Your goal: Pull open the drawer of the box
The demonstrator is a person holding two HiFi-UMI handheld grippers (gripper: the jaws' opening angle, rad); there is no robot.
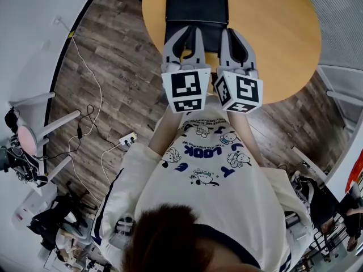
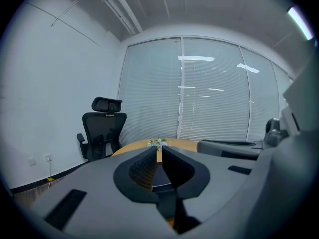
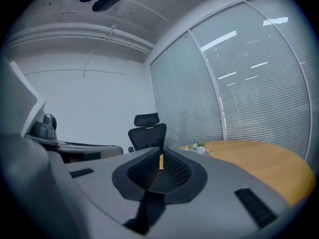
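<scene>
While the person holds both tools side by side over the near edge of the round, honey-coloured wooden table [image 1: 283, 33], the flat black rectangular box [image 1: 197, 7] sits right in front of them, further in on the tabletop. From the head view, the left gripper [image 1: 191, 30] and the right gripper [image 1: 229, 32] both point at the box's near side and cover it, so I honestly can't tell whether the drawer is in or out.

Left gripper view: the ribbed pads [image 2: 142, 167] are pulled in close, with just a thin slit at the tips and nothing caught between them. Same in the right gripper view, where the pads [image 3: 143, 170] are narrowed to a sliver and a bit of yellow tabletop shows through.

Around the room, a black high-backed office chair [image 2: 103, 128] stands by the far side of the table, and a small bunch of pale flowers [image 2: 158, 142] sits on the tabletop. Closed white window blinds [image 2: 214, 98] fill the back wall. Down on the grey-brown wood plank floor [image 1: 119, 67], a white power strip [image 1: 127, 139] lies among some loose cables.
</scene>
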